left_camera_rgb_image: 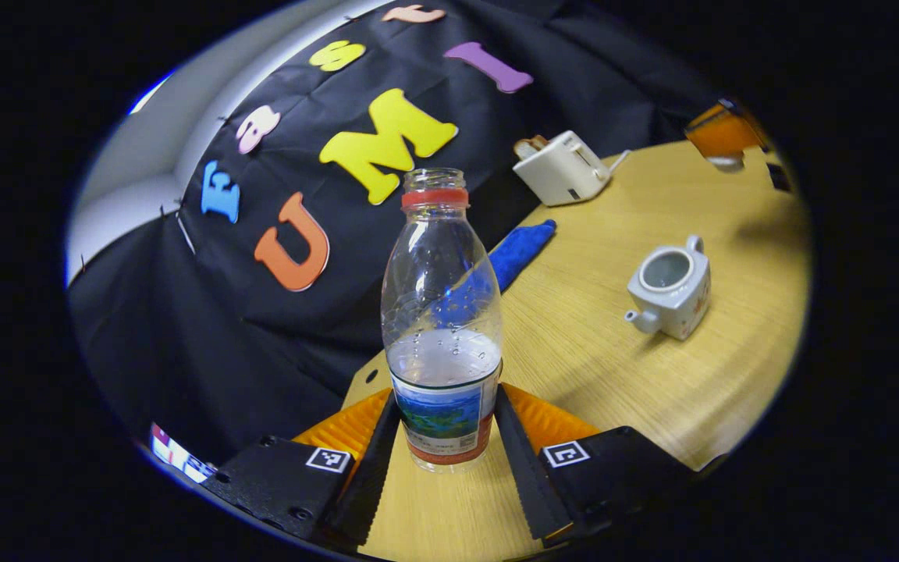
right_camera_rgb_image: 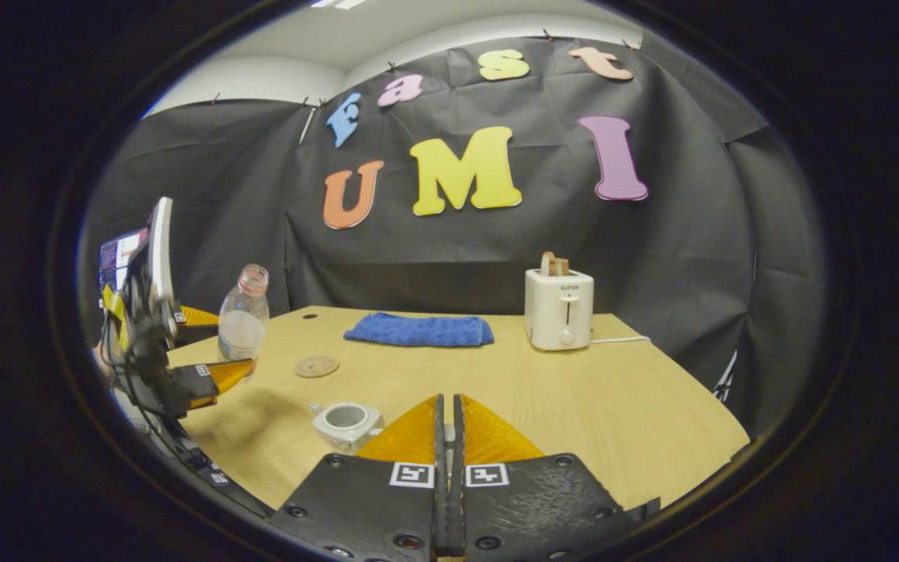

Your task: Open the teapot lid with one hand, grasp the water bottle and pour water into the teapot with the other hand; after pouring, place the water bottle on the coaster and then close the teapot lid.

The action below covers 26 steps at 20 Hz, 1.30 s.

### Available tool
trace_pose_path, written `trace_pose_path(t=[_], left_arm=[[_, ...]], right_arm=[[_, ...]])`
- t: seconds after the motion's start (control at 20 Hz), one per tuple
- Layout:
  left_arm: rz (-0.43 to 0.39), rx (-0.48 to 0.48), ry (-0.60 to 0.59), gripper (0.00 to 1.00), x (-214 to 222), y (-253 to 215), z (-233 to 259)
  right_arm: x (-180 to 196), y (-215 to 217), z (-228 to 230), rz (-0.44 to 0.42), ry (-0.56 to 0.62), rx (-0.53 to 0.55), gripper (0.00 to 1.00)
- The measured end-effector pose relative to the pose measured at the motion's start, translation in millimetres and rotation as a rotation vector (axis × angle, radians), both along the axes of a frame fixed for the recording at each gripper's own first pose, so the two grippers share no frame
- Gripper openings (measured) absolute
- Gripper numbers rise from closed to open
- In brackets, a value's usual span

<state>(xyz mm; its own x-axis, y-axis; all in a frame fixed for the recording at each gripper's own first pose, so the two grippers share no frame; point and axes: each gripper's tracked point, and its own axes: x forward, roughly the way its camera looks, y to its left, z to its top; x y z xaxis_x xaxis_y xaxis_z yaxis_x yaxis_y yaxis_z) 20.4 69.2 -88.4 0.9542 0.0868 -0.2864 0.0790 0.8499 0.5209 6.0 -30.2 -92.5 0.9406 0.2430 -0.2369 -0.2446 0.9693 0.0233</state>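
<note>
A clear water bottle, uncapped with a red neck ring and about a third full, stands upright between the fingers of my left gripper, which is shut on its labelled lower part. The right gripper view has the same bottle and left gripper at the table's left end. The white teapot sits lidless on the table, also seen as the teapot just left of my right gripper. That gripper is shut, with a small pale piece, apparently the lid, pinched between its fingers. A round coaster lies between bottle and teapot.
A folded blue towel and a white toaster with a cord sit at the back of the wooden table. The right gripper hangs above the table's far right. A hand holds the left gripper.
</note>
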Motion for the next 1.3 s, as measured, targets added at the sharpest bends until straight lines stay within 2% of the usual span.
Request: trace_pose_path(t=[0.15,0.3,0.4,0.8,1.05,1.3], left_arm=[[0.036,-0.247,-0.010,0.75,1.2,5.1,5.8],[0.046,-0.427,-0.037,0.74,14.1,7.3,10.9],[0.039,-0.512,-0.056,0.75,25.9,9.5,14.1],[0.001,-0.533,-0.169,0.74,103.4,33.5,24.7],[0.015,-0.605,-0.113,0.75,144.2,37.7,-4.0],[-0.005,-0.626,-0.074,0.75,153.6,29.9,-15.5]], right_arm=[[0.9,11.1,2.3,0.017,-0.004,0.001,0.00],[3.0,21.9,1.5,0.033,-0.001,-0.008,0.00],[4.4,27.2,0.0,0.039,0.001,-0.016,0.00],[10.3,42.9,-7.6,0.047,0.016,-0.032,0.00],[16.5,41.8,-19.1,0.031,0.044,-0.051,0.00],[20.2,44.7,-24.2,0.030,0.056,-0.061,0.00]])
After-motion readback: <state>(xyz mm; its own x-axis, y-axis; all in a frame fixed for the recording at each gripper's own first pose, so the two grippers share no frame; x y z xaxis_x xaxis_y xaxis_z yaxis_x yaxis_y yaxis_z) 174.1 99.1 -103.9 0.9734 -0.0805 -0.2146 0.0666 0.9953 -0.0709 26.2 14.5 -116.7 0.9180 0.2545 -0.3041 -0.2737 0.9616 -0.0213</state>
